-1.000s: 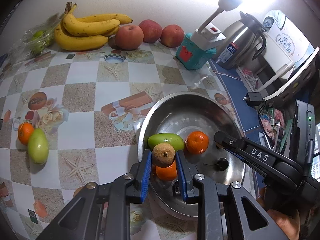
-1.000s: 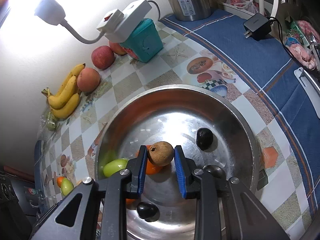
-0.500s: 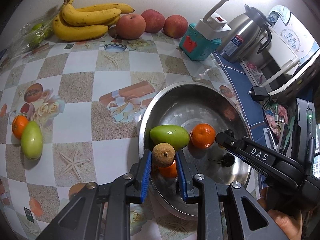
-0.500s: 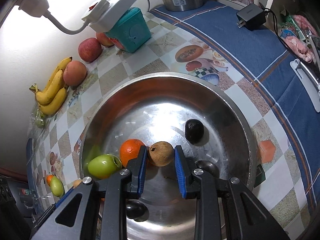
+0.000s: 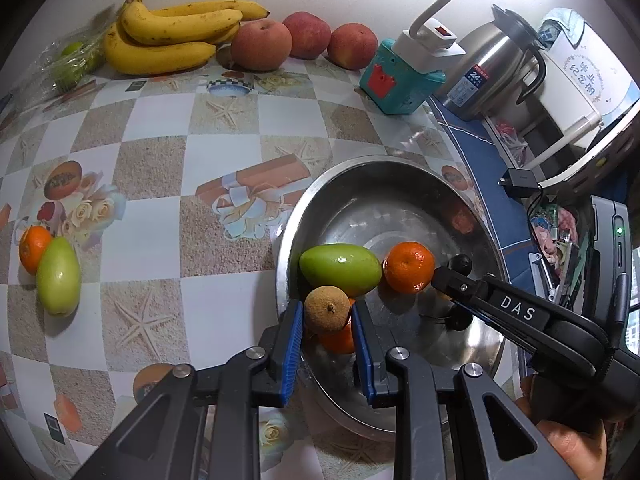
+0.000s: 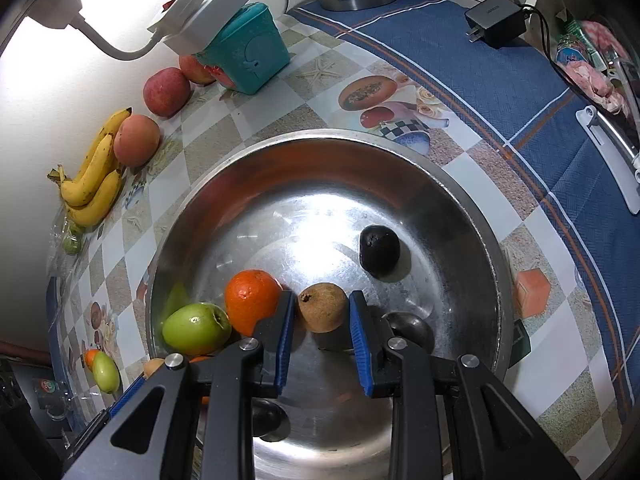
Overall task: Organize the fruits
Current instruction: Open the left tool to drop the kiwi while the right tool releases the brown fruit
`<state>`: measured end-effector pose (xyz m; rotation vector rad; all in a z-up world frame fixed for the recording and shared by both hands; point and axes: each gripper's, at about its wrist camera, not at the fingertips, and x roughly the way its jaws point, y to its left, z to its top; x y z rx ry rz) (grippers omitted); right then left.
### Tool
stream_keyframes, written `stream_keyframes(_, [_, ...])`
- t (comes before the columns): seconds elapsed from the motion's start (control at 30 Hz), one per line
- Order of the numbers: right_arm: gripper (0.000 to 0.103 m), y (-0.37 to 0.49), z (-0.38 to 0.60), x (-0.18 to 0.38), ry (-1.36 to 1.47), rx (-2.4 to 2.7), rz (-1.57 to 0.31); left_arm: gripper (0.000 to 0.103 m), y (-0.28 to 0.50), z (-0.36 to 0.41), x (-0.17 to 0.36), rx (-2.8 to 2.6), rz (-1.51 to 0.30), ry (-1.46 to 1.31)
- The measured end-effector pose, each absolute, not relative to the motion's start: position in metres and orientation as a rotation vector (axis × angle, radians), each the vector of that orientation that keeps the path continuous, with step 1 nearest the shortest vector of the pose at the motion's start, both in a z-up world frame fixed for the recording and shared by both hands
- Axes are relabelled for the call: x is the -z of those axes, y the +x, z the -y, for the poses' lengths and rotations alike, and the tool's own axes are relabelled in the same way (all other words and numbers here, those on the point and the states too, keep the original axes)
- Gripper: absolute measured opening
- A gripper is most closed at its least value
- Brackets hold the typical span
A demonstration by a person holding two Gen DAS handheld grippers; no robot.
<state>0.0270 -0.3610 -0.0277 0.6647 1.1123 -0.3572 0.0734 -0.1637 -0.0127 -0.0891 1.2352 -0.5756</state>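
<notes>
Loose pair on cloth: a tangerine [image 5: 33, 249] touching a green mango [image 5: 58, 276], far left, well apart from the bowl.
Back wall row: bananas [image 5: 168, 36], then three apples [image 5: 261, 45], then a teal box [image 5: 400, 80] carrying a white lamp base [image 5: 430, 42].
Left gripper [image 5: 326, 318]: blue pads clamped on a brown longan [image 5: 325, 309], held over the near-left rim of the steel bowl [image 5: 384, 162], above an orange fruit partly hidden beneath.
Bowl contents, left view: green mango [image 5: 340, 269] touching a tangerine [image 5: 409, 267].
Right gripper [image 6: 322, 314]: fingers bracketing a second brown longan [image 6: 323, 307] inside the bowl; the left pad looks in contact, a sliver of gap shows at the right pad, so grip cannot be told.
Bowl floor, right view: dark fruit [image 6: 379, 249] lying apart.
Far right: steel kettle [image 5: 490, 74], black charger [image 6: 496, 20] on blue cloth.
</notes>
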Motion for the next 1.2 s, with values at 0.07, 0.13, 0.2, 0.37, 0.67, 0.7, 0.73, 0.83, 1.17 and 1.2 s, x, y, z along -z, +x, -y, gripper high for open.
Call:
stream_keyframes(0.07, [0.029,0.027,0.361,0.028,0.664,0.357,-1.116,0.030,0.073,0.164,0.013,0.579,-1.235,-0.091])
stream_keyframes(0.13, [0.029,0.027,0.361,0.029,0.664,0.359,-1.121,0.032,0.073,0.164,0.012,0.581,-1.235,-0.093])
stream_keyframes(0.2, [0.029,0.027,0.361,0.029,0.666,0.361,-1.124,0.033,0.073,0.164,0.012,0.584,-1.236,-0.091])
stream_keyframes(0.37, [0.029,0.027,0.360,0.028,0.664,0.358,-1.117,0.033,0.074,0.163,0.010,0.577,-1.233,-0.096])
stream_keyframes(0.67, [0.029,0.025,0.360,0.015,0.650,0.359,-1.082,0.039,0.076,0.157,-0.007,0.572,-1.189,-0.109])
stream_keyframes(0.7, [0.029,0.025,0.360,0.011,0.645,0.358,-1.072,0.040,0.076,0.157,-0.009,0.568,-1.185,-0.108])
stream_keyframes(0.73, [0.029,0.024,0.359,0.009,0.642,0.357,-1.064,0.041,0.077,0.156,-0.010,0.563,-1.181,-0.106])
stream_keyframes(0.83, [0.029,0.023,0.355,0.002,0.626,0.346,-1.049,0.041,0.078,0.152,-0.012,0.543,-1.177,-0.100])
stream_keyframes(1.17, [0.029,0.027,0.334,-0.011,0.553,0.302,-1.038,0.044,0.088,0.122,-0.007,0.338,-1.221,-0.093])
stream_keyframes(1.2, [0.029,0.027,0.330,-0.012,0.544,0.296,-1.038,0.044,0.088,0.118,-0.008,0.322,-1.223,-0.099])
